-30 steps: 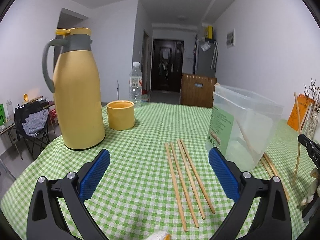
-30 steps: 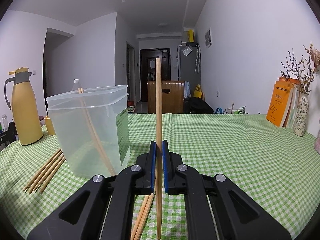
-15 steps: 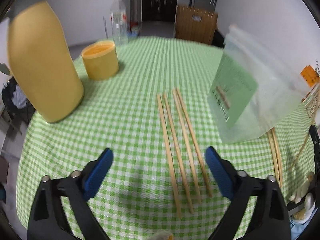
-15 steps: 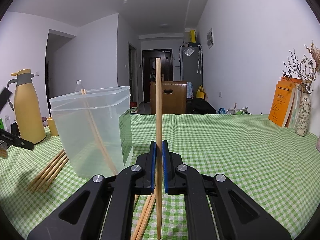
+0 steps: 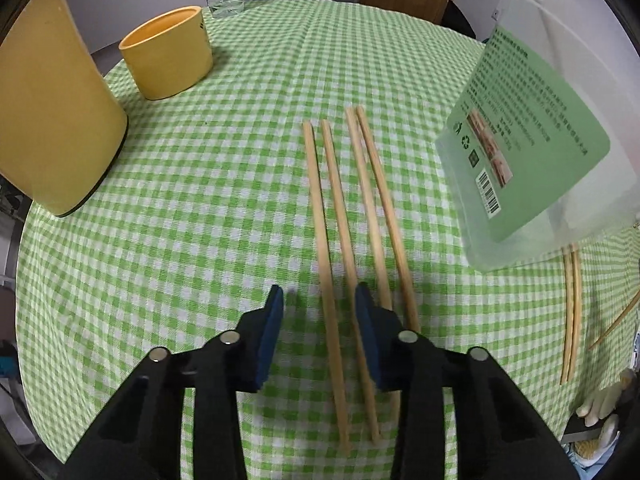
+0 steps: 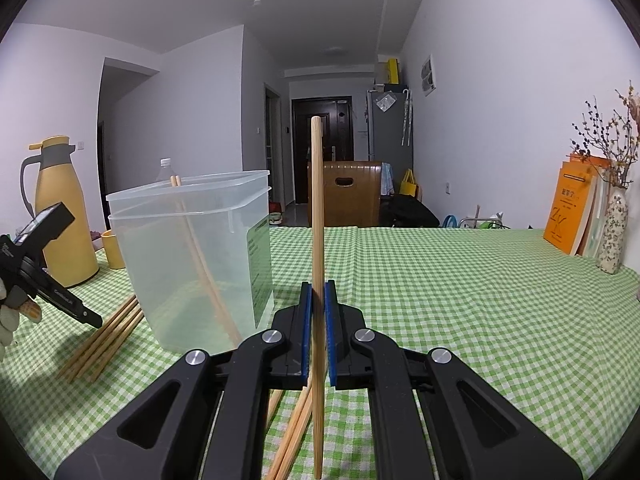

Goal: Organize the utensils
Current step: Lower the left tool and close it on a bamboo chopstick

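Left tongs point steeply down over the table, jaws closing at a narrow gap around the near ends of the two leftmost of four loose chopsticks; the pads do not yet press on either stick. The four lie flat and nearly parallel, long axes running away from these tongs toward the far side of the table, which suits a pinch across their width. The clear container stands ahead and to the right of these tongs; a further pair of chopsticks lies beside its base, farther right.

Right tongs are clamped on a single chopstick, gripped near mid-length and held upright, long axis vertical, one end above the jaws and the other below them. This pose probably readies it for dropping end-first into the container, ahead and to the left of these tongs, where at least one chopstick already leans diagonally against the wall. A yellow jug and yellow cup stand well beyond, not involved
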A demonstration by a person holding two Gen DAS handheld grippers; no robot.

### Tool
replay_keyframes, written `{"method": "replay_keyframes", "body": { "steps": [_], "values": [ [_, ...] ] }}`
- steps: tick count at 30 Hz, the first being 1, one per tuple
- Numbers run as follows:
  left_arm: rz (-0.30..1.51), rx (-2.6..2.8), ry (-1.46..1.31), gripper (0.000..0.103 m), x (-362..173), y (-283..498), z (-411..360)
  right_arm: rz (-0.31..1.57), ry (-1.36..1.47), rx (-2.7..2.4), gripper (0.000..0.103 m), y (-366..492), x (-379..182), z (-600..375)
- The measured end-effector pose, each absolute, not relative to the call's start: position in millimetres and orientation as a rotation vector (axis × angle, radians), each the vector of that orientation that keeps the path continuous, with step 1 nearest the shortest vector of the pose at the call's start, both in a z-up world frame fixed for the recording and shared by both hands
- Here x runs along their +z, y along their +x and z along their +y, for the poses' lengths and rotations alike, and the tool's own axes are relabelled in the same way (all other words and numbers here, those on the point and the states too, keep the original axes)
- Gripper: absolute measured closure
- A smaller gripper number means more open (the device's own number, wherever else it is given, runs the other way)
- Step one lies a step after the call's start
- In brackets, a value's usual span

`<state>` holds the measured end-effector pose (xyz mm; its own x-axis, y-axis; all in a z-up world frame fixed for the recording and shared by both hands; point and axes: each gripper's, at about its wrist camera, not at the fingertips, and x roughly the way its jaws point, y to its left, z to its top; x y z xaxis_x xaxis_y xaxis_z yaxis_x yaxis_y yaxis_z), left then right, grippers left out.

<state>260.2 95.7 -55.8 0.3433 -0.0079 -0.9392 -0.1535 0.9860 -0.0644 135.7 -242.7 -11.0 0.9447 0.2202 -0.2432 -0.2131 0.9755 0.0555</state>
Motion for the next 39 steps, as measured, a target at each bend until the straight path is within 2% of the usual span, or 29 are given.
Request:
{"method": "replay_keyframes", "body": {
  "steps": [4, 17, 27, 39],
  "values": [
    [1.236, 0.109, -0.140, 0.084, -62, 267, 95, 0.249, 0.027, 0.227, 0.096, 135, -11, -244],
    [1.274, 0.111, -0.139, 0.097, -76, 299, 94, 0.252, 0.026, 0.233, 0.096, 135, -11, -243],
    [1.295, 0.139, -0.163, 0.099, -81, 310, 92, 0.255, 0.021, 0.242, 0.096, 134, -11, -240],
    [1.218, 0.168, -0.176, 0.099, -72, 287, 94, 0.260, 0.029, 0.251, 0.096, 134, -12, -239]
  ]
}}
